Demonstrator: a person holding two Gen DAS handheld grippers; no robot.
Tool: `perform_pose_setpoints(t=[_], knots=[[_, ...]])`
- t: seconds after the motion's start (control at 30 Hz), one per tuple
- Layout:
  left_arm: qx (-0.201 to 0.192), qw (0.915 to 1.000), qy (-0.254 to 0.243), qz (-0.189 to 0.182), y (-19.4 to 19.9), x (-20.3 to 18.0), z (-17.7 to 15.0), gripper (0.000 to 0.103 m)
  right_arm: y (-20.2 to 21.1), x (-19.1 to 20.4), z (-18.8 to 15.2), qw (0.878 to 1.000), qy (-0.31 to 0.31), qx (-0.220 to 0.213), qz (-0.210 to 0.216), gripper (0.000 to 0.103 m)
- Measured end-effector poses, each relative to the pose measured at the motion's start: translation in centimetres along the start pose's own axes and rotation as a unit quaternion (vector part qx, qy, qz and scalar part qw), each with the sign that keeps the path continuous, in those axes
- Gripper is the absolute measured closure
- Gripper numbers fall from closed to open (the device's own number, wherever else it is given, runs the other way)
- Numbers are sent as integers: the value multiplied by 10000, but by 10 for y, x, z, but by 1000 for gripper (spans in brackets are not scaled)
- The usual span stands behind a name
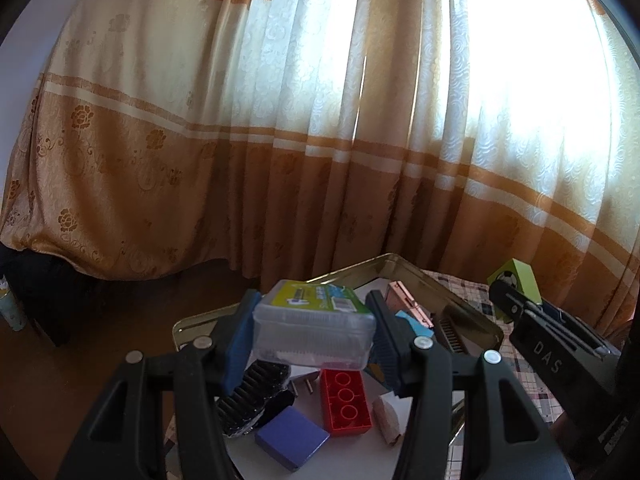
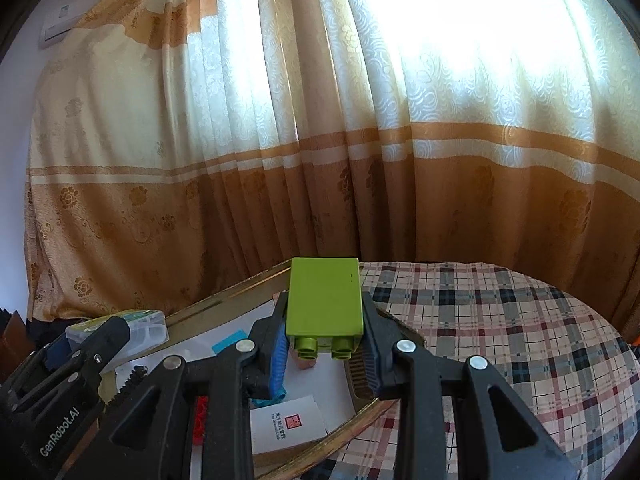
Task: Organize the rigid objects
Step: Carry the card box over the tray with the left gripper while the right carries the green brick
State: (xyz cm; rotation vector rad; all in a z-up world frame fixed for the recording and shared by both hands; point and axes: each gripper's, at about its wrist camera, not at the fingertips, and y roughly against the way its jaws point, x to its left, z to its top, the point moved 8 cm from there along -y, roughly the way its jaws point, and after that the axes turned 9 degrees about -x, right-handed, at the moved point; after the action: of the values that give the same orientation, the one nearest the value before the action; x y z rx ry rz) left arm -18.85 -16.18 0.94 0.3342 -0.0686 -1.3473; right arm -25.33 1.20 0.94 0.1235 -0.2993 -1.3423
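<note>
Cream and orange curtain (image 1: pixel 280 140) with flower pattern, hanging across the whole back, sunlit at right. Plaid tablecloth (image 2: pixel 500 328) covering the surface. White air conditioner (image 2: pixel 60 26) high on the wall, left of the curtain.

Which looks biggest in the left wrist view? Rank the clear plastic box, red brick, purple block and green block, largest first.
1. clear plastic box, though it is held close to the camera, which inflates it
2. red brick
3. purple block, close to the brick, so unsure
4. green block, farther off in the right gripper
</note>
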Motion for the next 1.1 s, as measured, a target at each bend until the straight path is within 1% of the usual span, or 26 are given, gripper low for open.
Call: perform_pose_setpoints(t=[0.17, 0.37, 0.5, 0.57, 0.67, 0.83, 0.9, 1.1], knots=[[198, 9998, -38, 72, -13, 0, 1, 50, -14, 2, 0, 9999, 24, 140, 3, 69], [296, 9994, -136, 92, -23, -4, 11, 50, -33, 2, 6, 9994, -18, 350, 37, 69], [446, 9983, -341, 135, -33, -9, 14, 50, -53, -1, 13, 9979, -107, 634, 117, 69], [576, 9977, -324, 141, -40, -8, 13, 50, -63, -3, 11, 9967, -97, 794, 105, 69], [761, 9966, -305, 122, -51, -8, 12, 50, -74, -5, 6, 9947, -14, 1025, 98, 69], [1119, 9928, -412, 124, -67, -15, 9, 50, -93, -8, -3, 9893, -200, 1432, 182, 69], [1211, 9916, -442, 123, -69, -17, 5, 50, -99, -8, -12, 9859, -231, 1652, 157, 69], [1505, 9872, -478, 236, -76, -17, -11, 50, -105, -3, -41, 9776, -171, 2087, 222, 69]])
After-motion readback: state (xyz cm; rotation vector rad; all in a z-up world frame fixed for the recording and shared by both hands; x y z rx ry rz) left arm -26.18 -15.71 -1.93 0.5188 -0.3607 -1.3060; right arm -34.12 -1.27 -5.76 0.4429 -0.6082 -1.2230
